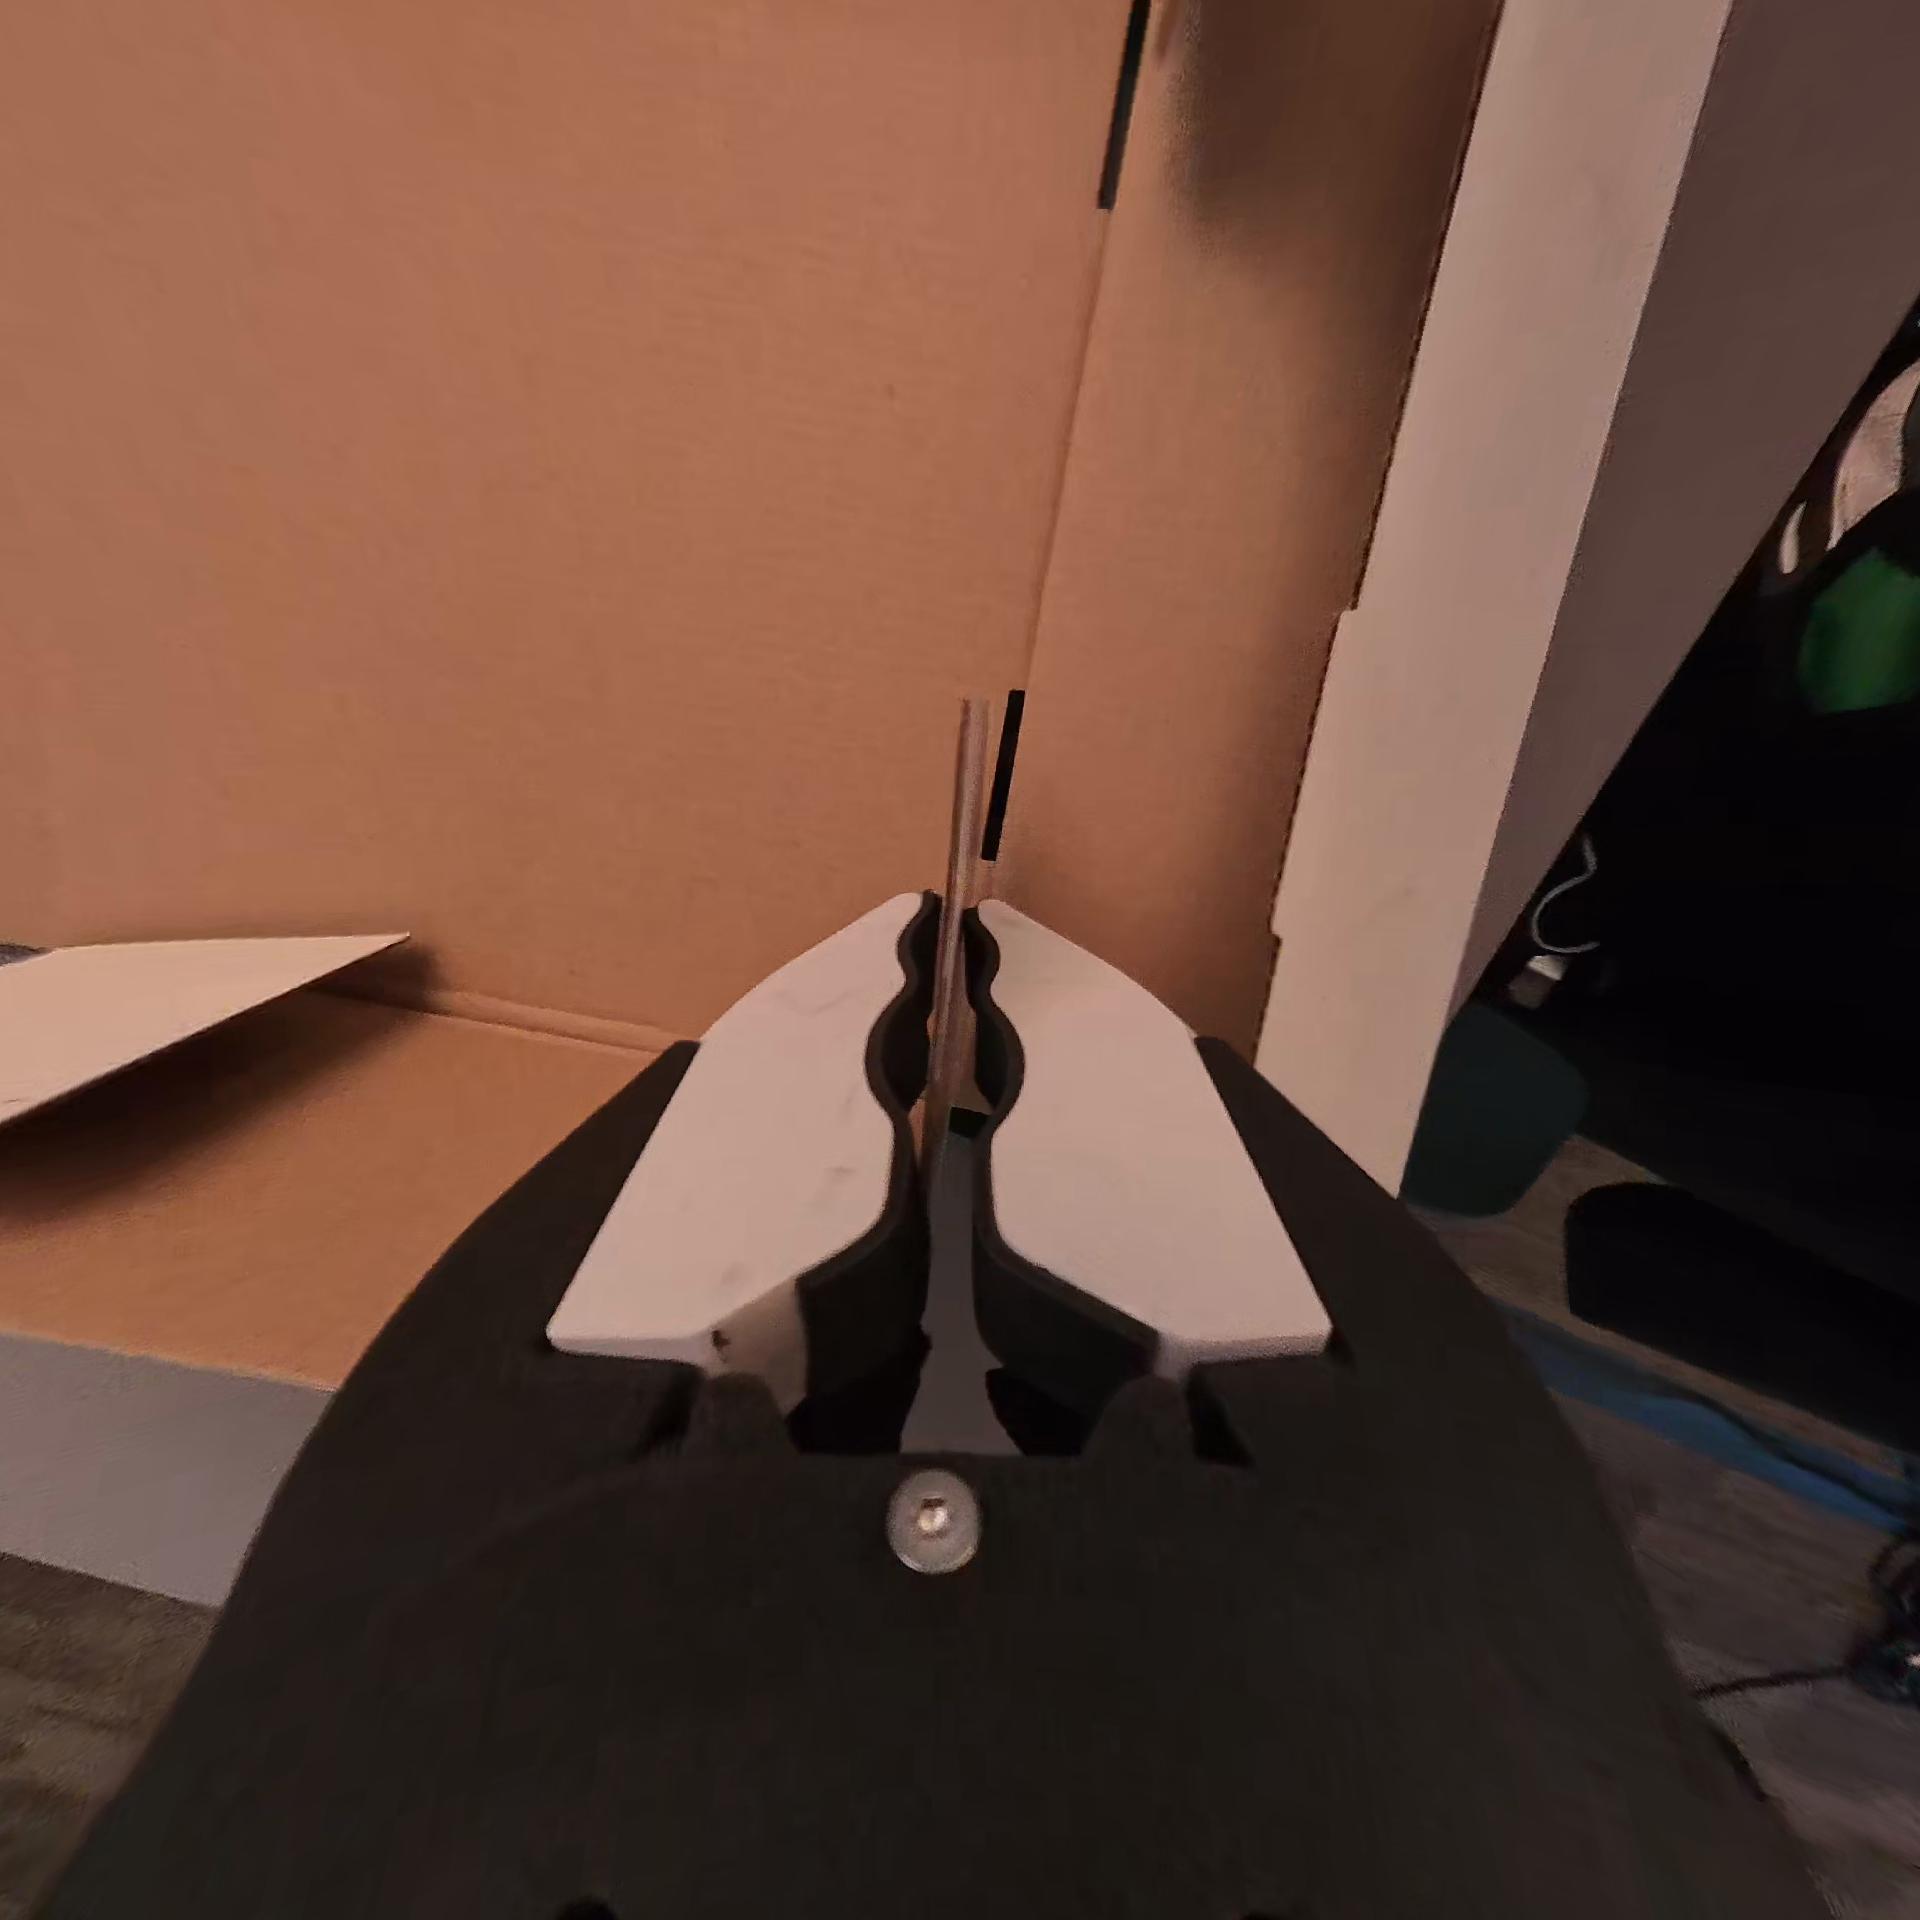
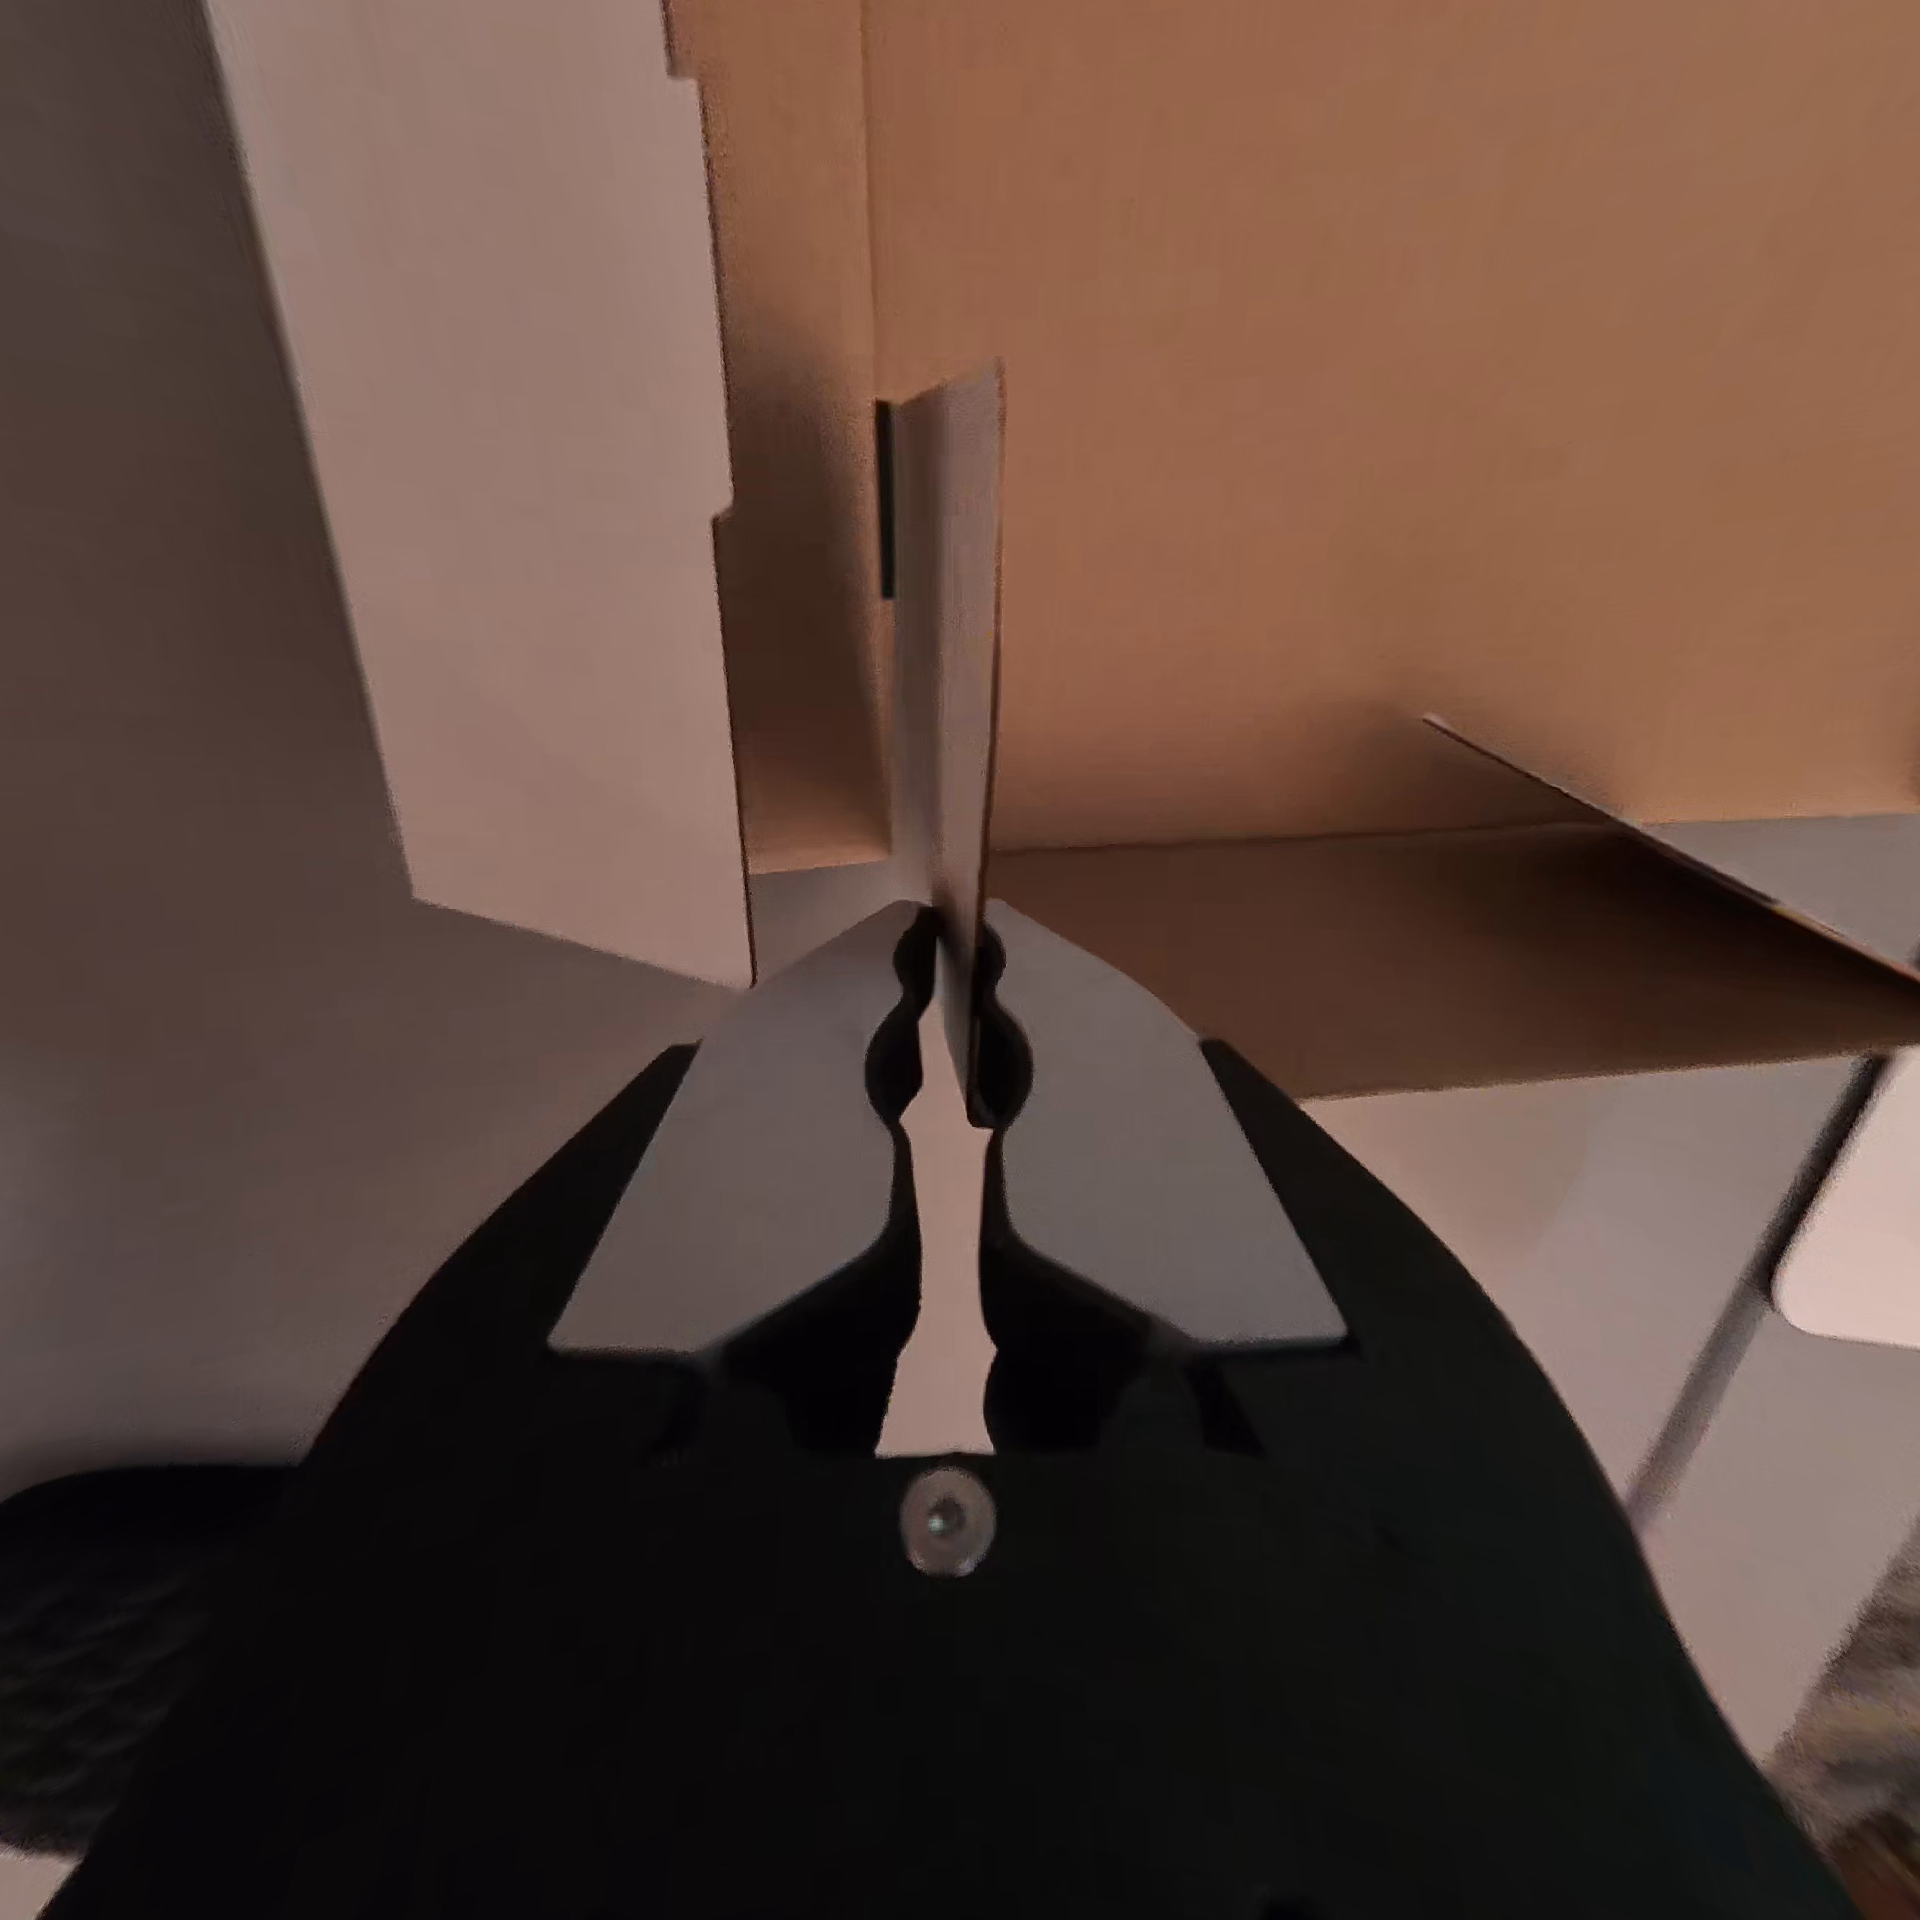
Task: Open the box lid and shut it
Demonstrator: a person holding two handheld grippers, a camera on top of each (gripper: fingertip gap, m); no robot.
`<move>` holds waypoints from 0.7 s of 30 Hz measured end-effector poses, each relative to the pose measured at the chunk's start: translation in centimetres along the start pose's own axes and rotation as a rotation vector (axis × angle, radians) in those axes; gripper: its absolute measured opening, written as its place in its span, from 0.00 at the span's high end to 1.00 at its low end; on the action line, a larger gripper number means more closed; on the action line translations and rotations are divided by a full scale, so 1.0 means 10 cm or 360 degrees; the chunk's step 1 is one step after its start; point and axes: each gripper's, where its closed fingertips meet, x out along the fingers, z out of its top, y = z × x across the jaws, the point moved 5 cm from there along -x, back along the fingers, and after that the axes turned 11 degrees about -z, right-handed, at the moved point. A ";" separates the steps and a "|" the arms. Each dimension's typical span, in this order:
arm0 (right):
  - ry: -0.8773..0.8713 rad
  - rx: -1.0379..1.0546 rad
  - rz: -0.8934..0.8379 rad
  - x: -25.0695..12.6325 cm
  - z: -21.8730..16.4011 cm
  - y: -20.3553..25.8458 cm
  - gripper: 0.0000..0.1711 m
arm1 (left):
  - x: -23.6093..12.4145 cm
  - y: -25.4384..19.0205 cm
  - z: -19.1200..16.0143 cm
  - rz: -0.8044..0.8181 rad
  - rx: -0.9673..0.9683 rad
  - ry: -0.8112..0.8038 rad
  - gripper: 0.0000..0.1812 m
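Cardboard fills most of the left wrist view: the large brown corrugated box lid (image 1: 540,468) stands raised, its plain inner face toward the camera, with a vertical fold line and two short dark slots near its right side. The left gripper (image 1: 954,920), black-bodied with white finger covers and wavy black pads, is pressed together on a thin cardboard tab (image 1: 970,800) seen edge-on, which rises in front of that lid just left of the lower slot. Left of the gripper, a pale cardboard side flap (image 1: 197,997) lies tilted low over the brown box floor (image 1: 343,1164). Right of the lid, a white wall edge (image 1: 1392,665) runs upward, and beyond it sit dark, blurred items, one with a green patch (image 1: 1855,634).

Right wrist view: the right gripper (image 2: 961,920), of the same make, pinches another thin tab (image 2: 951,644), a grey-faced cardboard strip that rises in front of the lid (image 2: 1351,416), just right of a dark slot. Right of the gripper, a second side flap (image 2: 1662,862) slopes across the box opening. Left of the lid stands a pale wall (image 2: 468,468). A screw (image 2: 948,1536) sits in the gripper's black body below the fingers.
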 end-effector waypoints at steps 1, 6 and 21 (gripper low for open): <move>-0.0001 -0.0007 -0.0085 0.01 0.01 -0.03 0.96 | 0.02 -0.01 0.00 0.0015 0.0012 0.0008 0.99; -0.0155 0.0160 -0.0489 0.08 -0.07 -0.20 0.90 | 0.09 -0.05 0.04 0.0048 0.0036 0.0004 0.99; -0.0547 0.0639 -0.0849 0.24 -0.28 -0.40 0.84 | 0.12 -0.11 0.11 0.0029 0.0109 0.0045 0.99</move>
